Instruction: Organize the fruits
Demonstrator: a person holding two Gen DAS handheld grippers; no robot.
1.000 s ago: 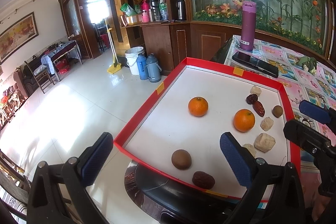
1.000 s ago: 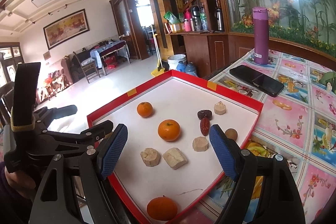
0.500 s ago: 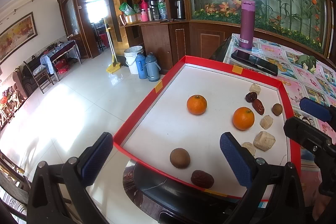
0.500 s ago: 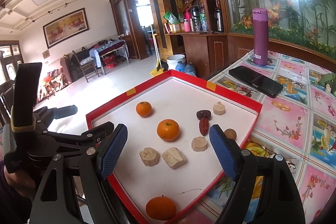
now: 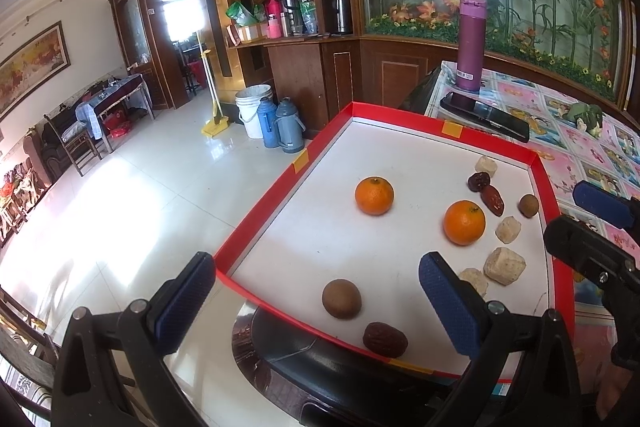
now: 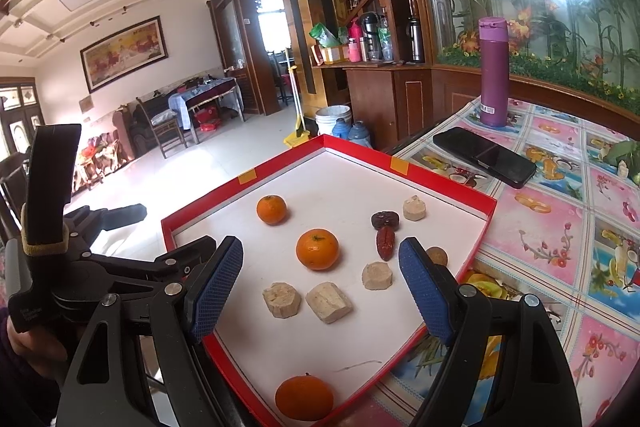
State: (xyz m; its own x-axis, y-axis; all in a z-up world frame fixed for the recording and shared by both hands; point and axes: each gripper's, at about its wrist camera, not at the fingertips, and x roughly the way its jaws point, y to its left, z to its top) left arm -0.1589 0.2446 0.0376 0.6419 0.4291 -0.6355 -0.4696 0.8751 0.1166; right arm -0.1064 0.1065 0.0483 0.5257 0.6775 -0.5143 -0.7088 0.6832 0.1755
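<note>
We noted a red-rimmed tray (image 5: pixel 256 225) on the table. Left gripper (image 5: pixel 316 297) gaped wide, empty; brown round fruit (image 5: pixel 342 299) lower centre, just ahead between its pads. Right gripper (image 6: pixel 320 291) likewise wide, empty; orange (image 6: pixel 317 249) centre, slightly farther.

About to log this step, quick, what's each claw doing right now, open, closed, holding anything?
Left claw: open, holding nothing, above the red tray's near corner.
Right claw: open, holding nothing, above the tray.

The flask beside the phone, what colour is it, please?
Purple flask, clearest in the right wrist view.
</note>
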